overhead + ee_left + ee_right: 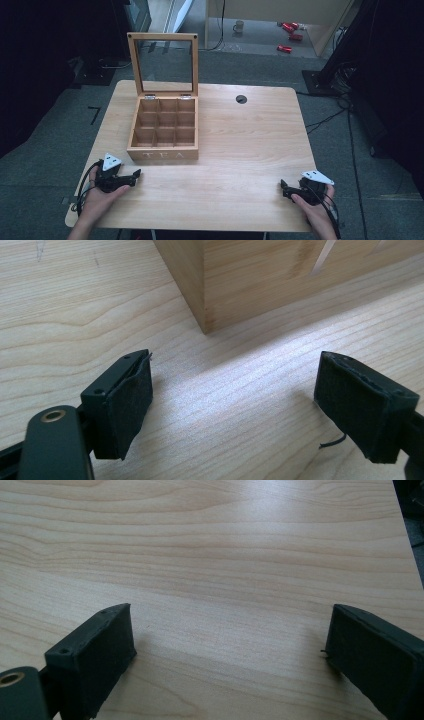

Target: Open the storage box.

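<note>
Claws both rest spread apart and empty on the surface [240,150]: left claw [136,175] near the front-left corner, right claw [283,186] near the front-right. Tea box [163,129] stands lid-up toward the back-left. Any reach should probably come in low, clear of the raised lid.

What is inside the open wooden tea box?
The tea box holds a grid of nine wooden compartments, which look empty. Its front wall and dividers hide parts of the nearest row's floors, so something small there cannot be ruled out.
</note>
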The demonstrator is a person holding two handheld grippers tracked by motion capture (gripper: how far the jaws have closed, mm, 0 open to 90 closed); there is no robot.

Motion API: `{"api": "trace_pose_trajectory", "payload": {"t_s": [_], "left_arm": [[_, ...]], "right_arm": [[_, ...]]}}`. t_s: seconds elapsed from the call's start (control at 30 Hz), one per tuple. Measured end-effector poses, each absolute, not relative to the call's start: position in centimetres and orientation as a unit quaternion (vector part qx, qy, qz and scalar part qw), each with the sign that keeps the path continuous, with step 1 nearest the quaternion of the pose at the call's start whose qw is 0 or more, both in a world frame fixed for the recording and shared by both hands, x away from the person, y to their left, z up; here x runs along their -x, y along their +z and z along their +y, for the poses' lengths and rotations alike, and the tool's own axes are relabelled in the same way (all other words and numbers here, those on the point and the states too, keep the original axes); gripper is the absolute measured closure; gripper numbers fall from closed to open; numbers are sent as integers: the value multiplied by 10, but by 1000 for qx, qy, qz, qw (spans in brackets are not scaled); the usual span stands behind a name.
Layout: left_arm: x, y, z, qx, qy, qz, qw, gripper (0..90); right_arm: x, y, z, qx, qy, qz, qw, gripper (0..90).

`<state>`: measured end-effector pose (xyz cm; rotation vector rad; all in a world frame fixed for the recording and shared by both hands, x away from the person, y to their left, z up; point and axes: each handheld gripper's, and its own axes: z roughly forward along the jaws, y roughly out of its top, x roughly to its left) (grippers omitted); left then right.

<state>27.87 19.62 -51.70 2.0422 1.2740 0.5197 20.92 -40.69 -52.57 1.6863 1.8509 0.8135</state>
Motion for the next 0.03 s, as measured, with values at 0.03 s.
{"api": "trace_pose_trajectory", "payload": {"t_s": [0.03], "left_arm": [[-279, -517, 196, -782, 199, 488, 333, 162]], "right_arm": [[-209, -526, -407, -620, 299, 681, 251, 42]]}}
